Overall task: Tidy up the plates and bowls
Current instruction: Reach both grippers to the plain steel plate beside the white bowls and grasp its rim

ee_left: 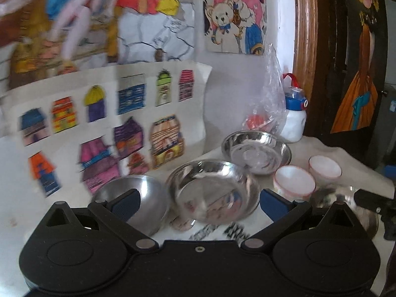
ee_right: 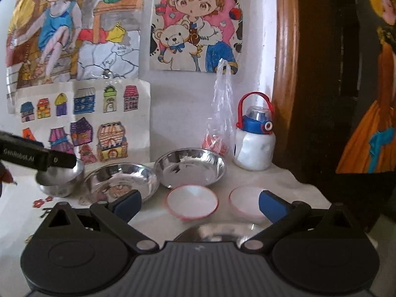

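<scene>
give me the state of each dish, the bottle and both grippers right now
left gripper: jaws open, holding nothing
right gripper: jaws open, holding nothing
steel bowl: upright, empty
two steel plates: upright, side by side, unstacked
two white bowls: upright, empty, apart
water bottle: upright, lid closed

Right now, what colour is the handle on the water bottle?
Red; the water bottle handle shows best in the right wrist view.
</scene>
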The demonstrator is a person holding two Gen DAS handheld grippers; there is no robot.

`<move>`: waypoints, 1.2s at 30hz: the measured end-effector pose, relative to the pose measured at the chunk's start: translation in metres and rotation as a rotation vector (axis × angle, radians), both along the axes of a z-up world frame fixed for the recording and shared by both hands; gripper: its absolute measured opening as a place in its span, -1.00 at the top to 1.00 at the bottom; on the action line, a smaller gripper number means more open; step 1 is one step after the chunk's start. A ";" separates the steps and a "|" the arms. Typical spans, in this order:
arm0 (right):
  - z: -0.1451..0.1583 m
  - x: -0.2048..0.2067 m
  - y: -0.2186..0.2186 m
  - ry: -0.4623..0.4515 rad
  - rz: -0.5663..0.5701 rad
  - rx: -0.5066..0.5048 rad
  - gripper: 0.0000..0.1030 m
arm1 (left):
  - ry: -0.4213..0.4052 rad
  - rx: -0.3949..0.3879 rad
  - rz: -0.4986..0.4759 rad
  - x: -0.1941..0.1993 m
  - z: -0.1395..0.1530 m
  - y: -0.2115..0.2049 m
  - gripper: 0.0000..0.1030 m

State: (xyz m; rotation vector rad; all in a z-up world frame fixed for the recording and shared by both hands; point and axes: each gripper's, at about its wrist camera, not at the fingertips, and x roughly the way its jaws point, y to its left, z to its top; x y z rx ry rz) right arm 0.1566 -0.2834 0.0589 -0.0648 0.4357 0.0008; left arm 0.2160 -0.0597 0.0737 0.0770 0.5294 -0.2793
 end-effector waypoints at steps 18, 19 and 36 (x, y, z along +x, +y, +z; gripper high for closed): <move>-0.024 0.160 -0.086 0.214 0.033 0.135 -0.99 | 0.147 -0.006 -0.108 0.173 -0.030 -0.072 -0.99; -0.027 0.167 -0.087 0.232 0.033 0.137 -0.99 | 0.152 -0.005 -0.112 0.179 -0.032 -0.074 -0.99; -0.061 0.228 -0.076 0.396 0.044 0.126 -0.28 | 0.298 -0.064 -0.109 0.241 -0.063 -0.091 -0.73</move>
